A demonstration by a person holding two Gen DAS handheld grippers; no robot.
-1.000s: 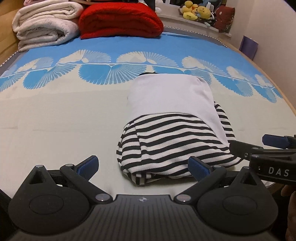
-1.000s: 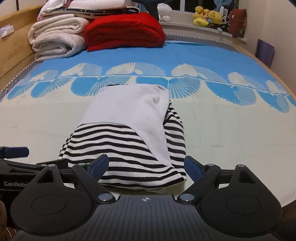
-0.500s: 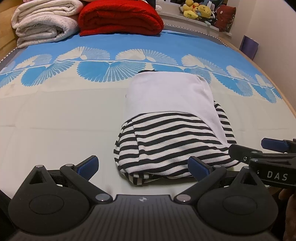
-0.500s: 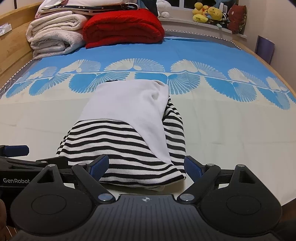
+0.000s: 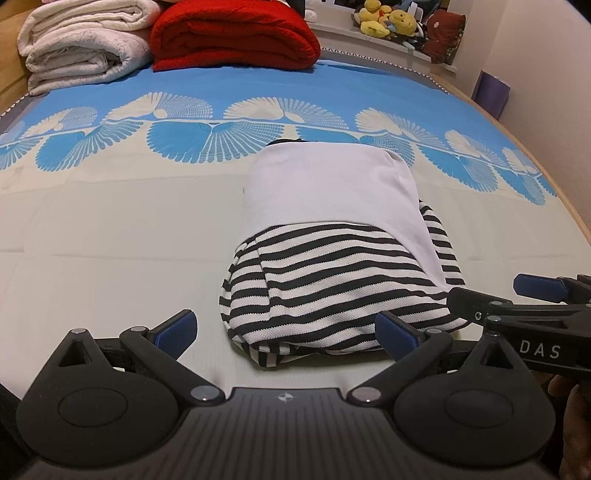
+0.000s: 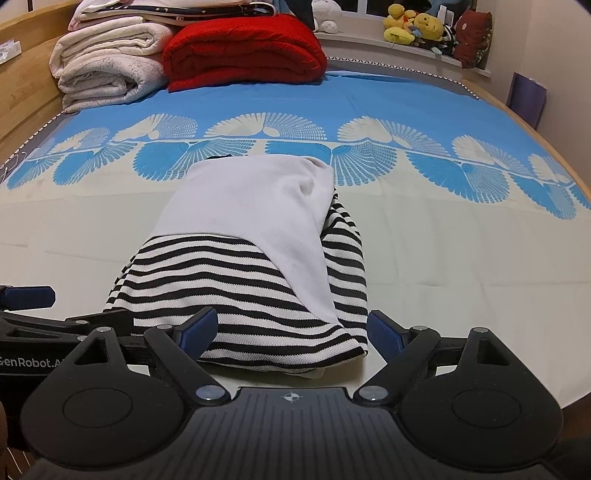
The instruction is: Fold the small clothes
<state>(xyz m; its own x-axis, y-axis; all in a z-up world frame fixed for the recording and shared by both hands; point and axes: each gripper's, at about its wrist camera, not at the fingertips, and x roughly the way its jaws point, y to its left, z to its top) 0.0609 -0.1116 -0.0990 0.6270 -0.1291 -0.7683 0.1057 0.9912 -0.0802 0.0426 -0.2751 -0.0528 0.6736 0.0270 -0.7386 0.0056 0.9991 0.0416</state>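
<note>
1. Left gripper (image 5: pixel 284 330): fingers (image 5: pixel 175 328) spread wide, holding nothing.
2. Right gripper (image 6: pixel 291 332): fingers (image 6: pixel 197 328) spread wide, holding nothing.
3. Striped garment (image 5: pixel 332 288): folded on the bed (image 5: pixel 110 240), its near hem just ahead of and between both finger pairs.
4. White panel (image 6: pixel 251 199): overlies the garment's far half.

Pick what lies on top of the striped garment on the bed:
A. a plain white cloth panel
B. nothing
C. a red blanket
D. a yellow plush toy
A: a plain white panel is folded over the far half of the striped garment, while the red blanket and the plush toys sit far back, apart from it.
</note>
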